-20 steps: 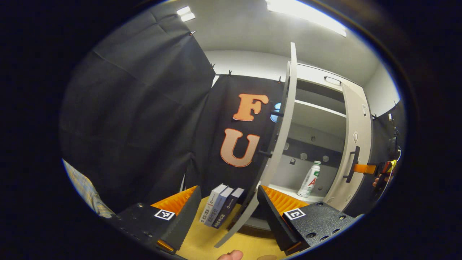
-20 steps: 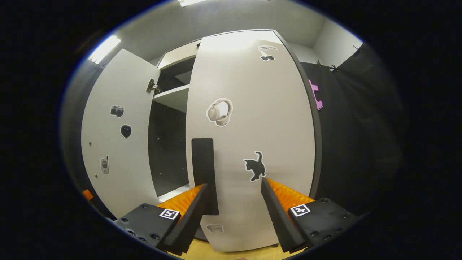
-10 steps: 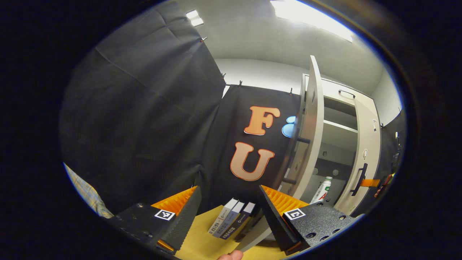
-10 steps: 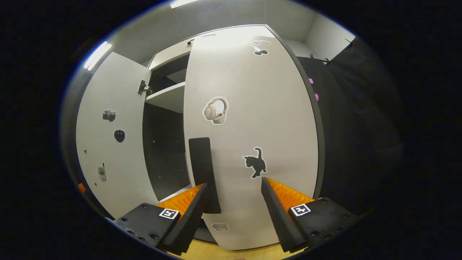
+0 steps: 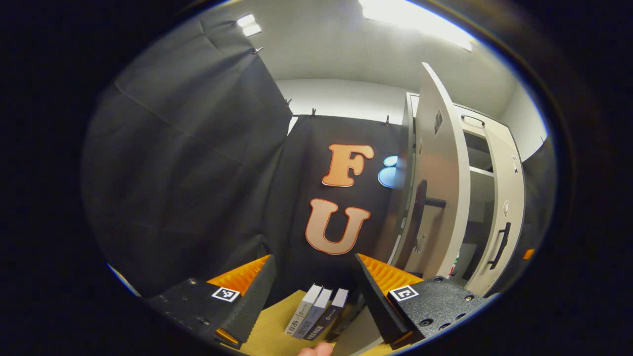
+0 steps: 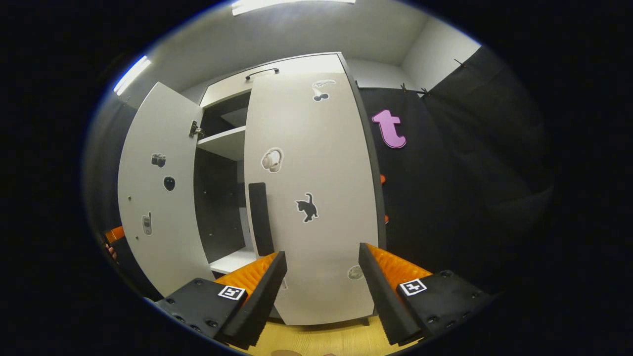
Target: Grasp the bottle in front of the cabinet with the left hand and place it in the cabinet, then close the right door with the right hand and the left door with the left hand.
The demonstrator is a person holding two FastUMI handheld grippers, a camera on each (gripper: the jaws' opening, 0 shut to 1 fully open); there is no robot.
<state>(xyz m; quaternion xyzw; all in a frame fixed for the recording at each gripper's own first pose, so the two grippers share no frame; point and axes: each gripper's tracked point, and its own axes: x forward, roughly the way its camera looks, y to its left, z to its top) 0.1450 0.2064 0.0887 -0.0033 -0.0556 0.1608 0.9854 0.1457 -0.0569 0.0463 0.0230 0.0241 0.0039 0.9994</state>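
Left gripper (image 5: 314, 282) spread and empty, right gripper (image 6: 321, 277) likewise; right door (image 6: 309, 198) shut or nearly, left door (image 5: 437, 183) ajar at 3 o'clock, bottle (image 5: 452, 269) barely glimpsed inside, seemingly upright; risk: door handle (image 5: 425, 202) clipping the near finger as the door swings.

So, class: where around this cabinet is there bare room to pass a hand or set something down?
Free: the dark gap between the open left door and nearly closed right door; its white bottom shelf. Crowded: yellow tabletop beside three upright books.
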